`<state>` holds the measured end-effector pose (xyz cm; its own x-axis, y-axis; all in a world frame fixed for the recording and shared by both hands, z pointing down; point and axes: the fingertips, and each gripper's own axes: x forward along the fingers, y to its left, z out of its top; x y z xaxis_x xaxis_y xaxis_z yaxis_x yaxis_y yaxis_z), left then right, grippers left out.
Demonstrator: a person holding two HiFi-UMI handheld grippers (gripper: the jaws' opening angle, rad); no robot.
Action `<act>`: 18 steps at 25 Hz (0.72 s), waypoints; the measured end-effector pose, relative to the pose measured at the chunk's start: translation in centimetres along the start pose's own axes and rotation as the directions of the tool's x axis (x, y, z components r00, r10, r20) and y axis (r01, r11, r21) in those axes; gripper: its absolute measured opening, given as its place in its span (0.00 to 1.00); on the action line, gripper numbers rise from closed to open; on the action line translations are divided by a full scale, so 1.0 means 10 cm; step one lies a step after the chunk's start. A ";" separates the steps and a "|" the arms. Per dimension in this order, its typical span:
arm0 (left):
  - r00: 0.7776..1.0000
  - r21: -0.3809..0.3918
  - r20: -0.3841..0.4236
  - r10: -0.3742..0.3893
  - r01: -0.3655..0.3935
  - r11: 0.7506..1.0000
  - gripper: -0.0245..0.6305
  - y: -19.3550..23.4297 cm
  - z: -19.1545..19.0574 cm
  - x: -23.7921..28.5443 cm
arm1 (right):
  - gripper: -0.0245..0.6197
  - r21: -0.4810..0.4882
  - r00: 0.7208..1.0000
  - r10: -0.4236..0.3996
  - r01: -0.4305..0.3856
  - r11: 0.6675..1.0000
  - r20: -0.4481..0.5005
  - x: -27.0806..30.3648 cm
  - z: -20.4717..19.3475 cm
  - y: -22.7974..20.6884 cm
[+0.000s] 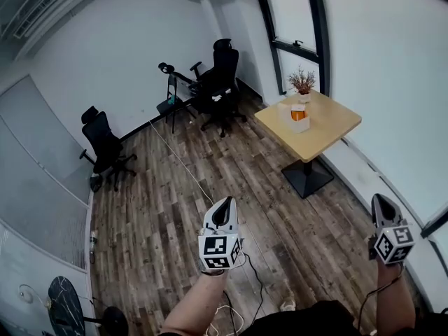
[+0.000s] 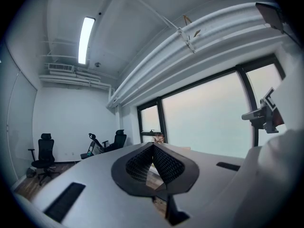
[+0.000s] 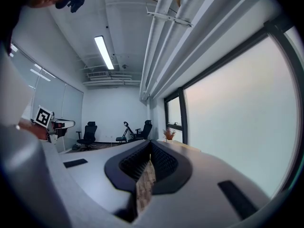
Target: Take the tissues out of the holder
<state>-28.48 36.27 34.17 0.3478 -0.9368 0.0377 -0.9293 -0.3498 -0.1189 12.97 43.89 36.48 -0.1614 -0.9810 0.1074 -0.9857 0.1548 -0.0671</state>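
Both grippers are held low and near, over the wood floor (image 1: pixel 161 208), well apart from the table (image 1: pixel 336 128) at the far right. The left gripper (image 1: pixel 223 212) sits near centre and points far; in the left gripper view (image 2: pixel 153 148) its jaws meet at the tips with only a thin slit behind them and nothing between them, so it is closed and empty. The right gripper (image 1: pixel 382 207) is at the near right by the wall. In the right gripper view (image 3: pixel 150 155) its jaws are pressed together, with only floor showing through the gap below, so it is closed too and holds nothing. Each gripper's marker cube faces the head camera. The tissue holder (image 1: pixel 298 116) stands on the table top, roughly mid-left on it. It is a white box with something orange showing in it, too small to make out single tissues. Neither gripper touches it. A small potted plant (image 1: pixel 302 84) stands just beyond the holder at the table's far corner, next to the dark-framed window (image 1: pixel 297 19). One black office chair (image 1: pixel 105 144) stands far left by the wall. A second black chair (image 1: pixel 220 75) stands far centre, with a black stand (image 1: pixel 171 93) just to its left. A thin cable (image 1: pixel 183 161) runs across the floor from the far side toward the near side.
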 end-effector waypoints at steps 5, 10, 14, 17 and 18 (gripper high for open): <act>1.000 -0.030 0.000 -0.031 0.031 0.999 0.04 0.01 -0.04 0.44 | 0.05 0.013 1.000 -0.008 0.008 1.000 -0.019 0.28 -0.07 -0.06; 0.999 -0.016 0.017 -0.045 0.045 0.999 0.04 0.01 -0.01 0.95 | 0.05 0.017 1.000 -0.014 0.014 1.000 -0.002 0.77 -0.07 -0.23; 0.999 -0.003 0.018 -0.037 0.037 0.999 0.04 0.02 -0.01 1.40 | 0.05 0.019 0.999 -0.032 0.031 0.999 0.027 1.25 -0.03 -0.47; 1.000 0.001 0.011 -0.024 0.024 1.000 0.04 0.07 0.03 1.75 | 0.05 0.020 1.000 -0.011 0.010 1.000 0.018 1.67 -0.01 -0.59; 1.000 0.001 0.011 -0.018 0.018 1.000 0.04 0.09 0.07 1.87 | 0.05 0.018 1.000 0.001 -0.001 1.000 0.011 1.82 0.01 -0.63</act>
<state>-22.74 18.48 34.11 0.3654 -0.9304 0.0293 -0.9228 -0.3662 -0.1195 16.27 25.09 38.73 -0.1619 -0.9821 0.0968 -0.9845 0.1539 -0.0846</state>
